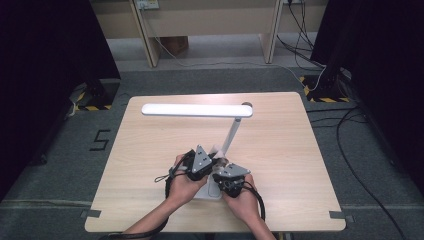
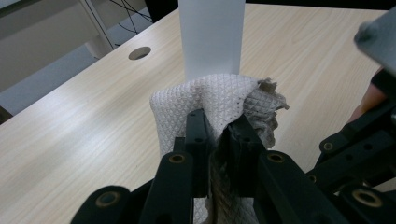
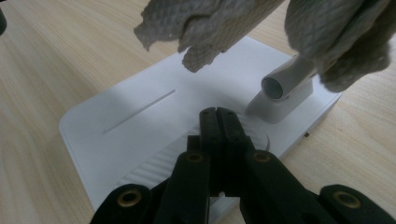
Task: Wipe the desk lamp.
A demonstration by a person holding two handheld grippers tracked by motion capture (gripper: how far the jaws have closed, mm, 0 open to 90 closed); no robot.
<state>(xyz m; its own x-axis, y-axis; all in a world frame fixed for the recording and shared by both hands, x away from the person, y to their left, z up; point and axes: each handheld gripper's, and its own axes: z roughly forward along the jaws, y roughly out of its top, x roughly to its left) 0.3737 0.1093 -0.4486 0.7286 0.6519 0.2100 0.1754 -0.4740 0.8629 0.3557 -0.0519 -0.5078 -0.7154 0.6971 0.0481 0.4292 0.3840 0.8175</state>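
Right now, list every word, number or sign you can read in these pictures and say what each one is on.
"5": a big dark numeral on the grey floor, left of the table.
Wall socket at the top of the high view: any marking is too small to read.
White desk lamp, its base and the cloth: no writing visible.

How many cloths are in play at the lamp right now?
1: the cloth is clamped in the left hand-held gripper, pressed against the lamp's arm. Another could be hidden under the hands.
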